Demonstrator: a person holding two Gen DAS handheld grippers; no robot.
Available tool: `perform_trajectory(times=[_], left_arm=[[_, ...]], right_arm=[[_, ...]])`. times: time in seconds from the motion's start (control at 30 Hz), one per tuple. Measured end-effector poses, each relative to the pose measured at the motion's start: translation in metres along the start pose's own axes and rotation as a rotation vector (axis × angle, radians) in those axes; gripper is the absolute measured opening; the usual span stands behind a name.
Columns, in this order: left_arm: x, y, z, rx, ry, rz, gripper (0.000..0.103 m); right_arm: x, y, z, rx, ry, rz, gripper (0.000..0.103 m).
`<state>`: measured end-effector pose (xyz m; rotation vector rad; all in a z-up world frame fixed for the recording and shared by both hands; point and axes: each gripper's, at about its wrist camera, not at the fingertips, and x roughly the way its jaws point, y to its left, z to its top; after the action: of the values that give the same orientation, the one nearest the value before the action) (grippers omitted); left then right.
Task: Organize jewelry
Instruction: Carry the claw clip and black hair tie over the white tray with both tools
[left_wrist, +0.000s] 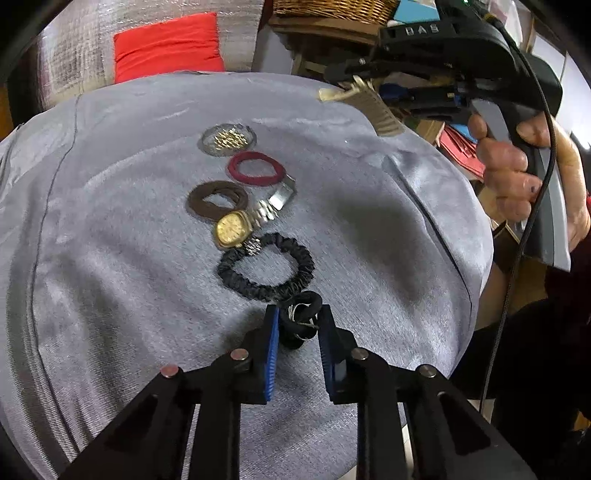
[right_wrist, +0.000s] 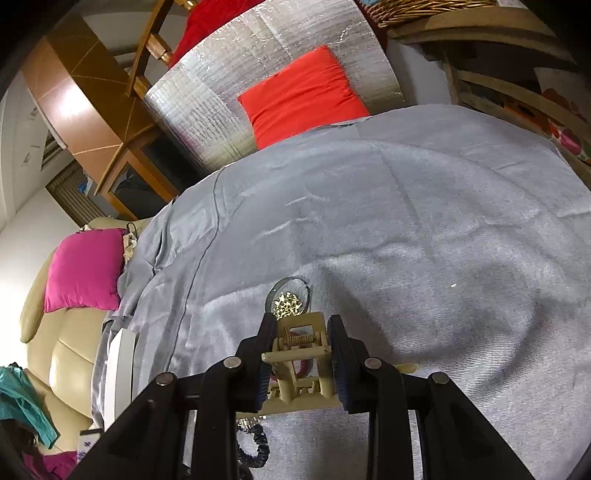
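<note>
Left claw (left_wrist: 297, 317) sits low over the grey cloth (left_wrist: 110, 229), its blue pads either side of a small black hair tie (left_wrist: 301, 321) with pale threads caught in it. The pads look close on the tie, but I cannot tell whether they actually press it or only bracket it.

I take the gold watch (left_wrist: 232, 229) as my landmark. The tie lies on the near side of it, just past the black scrunchie (left_wrist: 266, 267), which touches the watch's band. Beyond the watch lie the brown tie (left_wrist: 218, 199), the red tie (left_wrist: 256, 168) and, farthest, a clear round dish of gold bits (left_wrist: 228, 138).

Right claw (right_wrist: 301, 325) is clamped on a cream hair clip (right_wrist: 299, 354), held up in the air beyond that dish.

What worries me:
- The small tie touches the scrunchie. If I lift with those threads snagged, the scrunchie may drag and pull the watch out of line.
- A shallow pinch on soft elastic may let it spring free.
- The clip is sprung; squeezed off-centre it could twist or pop out and fall onto the dish, scattering the gold bits.
- Pads this low may gather cloth and shift the whole row.
</note>
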<state>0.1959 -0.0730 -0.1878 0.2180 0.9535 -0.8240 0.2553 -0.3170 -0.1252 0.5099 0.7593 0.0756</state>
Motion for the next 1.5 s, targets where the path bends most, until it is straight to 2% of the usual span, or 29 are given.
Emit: perform_trajectory(times=[0.13, 0.2, 0.37, 0.63, 0.67, 0.77, 0.93, 1.13, 1.2, 1.37, 1.5], left_arm=[[-0.018, 0.006, 0.004, -0.023, -0.039, 0.036, 0.021], [-0.036, 0.013, 0.004, -0.047, -0.088, 0.061, 0.021], [-0.084, 0.039, 0.001, -0.138, -0.213, 0.198, 0.021], [-0.168, 0.101, -0.035, -0.414, -0.388, 0.531, 0.021], [-0.181, 0.113, -0.043, -0.456, -0.408, 0.617, 0.021], [-0.206, 0.145, -0.065, -0.584, -0.449, 0.755, 0.021], [-0.234, 0.195, -0.104, -0.787, -0.488, 0.897, 0.021], [-0.230, 0.226, -0.127, -0.868, -0.471, 0.961, 0.021], [-0.227, 0.238, -0.133, -0.892, -0.475, 0.957, 0.021], [-0.218, 0.261, -0.145, -0.957, -0.445, 0.923, 0.021], [-0.209, 0.276, -0.149, -0.995, -0.406, 0.916, 0.021]], right_arm=[[0.002, 0.010, -0.002, -0.022, 0.000, 0.014, 0.030], [0.004, 0.016, -0.003, -0.033, -0.001, 0.024, 0.030], [0.010, 0.038, -0.011, -0.071, -0.003, 0.058, 0.030], [0.036, 0.096, -0.031, -0.101, 0.020, 0.122, 0.030], [0.040, 0.108, -0.034, -0.111, 0.028, 0.132, 0.030], [0.056, 0.156, -0.043, -0.154, 0.060, 0.164, 0.030], [0.091, 0.248, -0.044, -0.151, 0.146, 0.294, 0.030], [0.137, 0.359, -0.048, -0.121, 0.252, 0.422, 0.030], [0.157, 0.387, -0.055, -0.104, 0.290, 0.435, 0.030], [0.209, 0.428, -0.073, -0.007, 0.397, 0.494, 0.030], [0.250, 0.446, -0.083, 0.062, 0.469, 0.531, 0.030]])
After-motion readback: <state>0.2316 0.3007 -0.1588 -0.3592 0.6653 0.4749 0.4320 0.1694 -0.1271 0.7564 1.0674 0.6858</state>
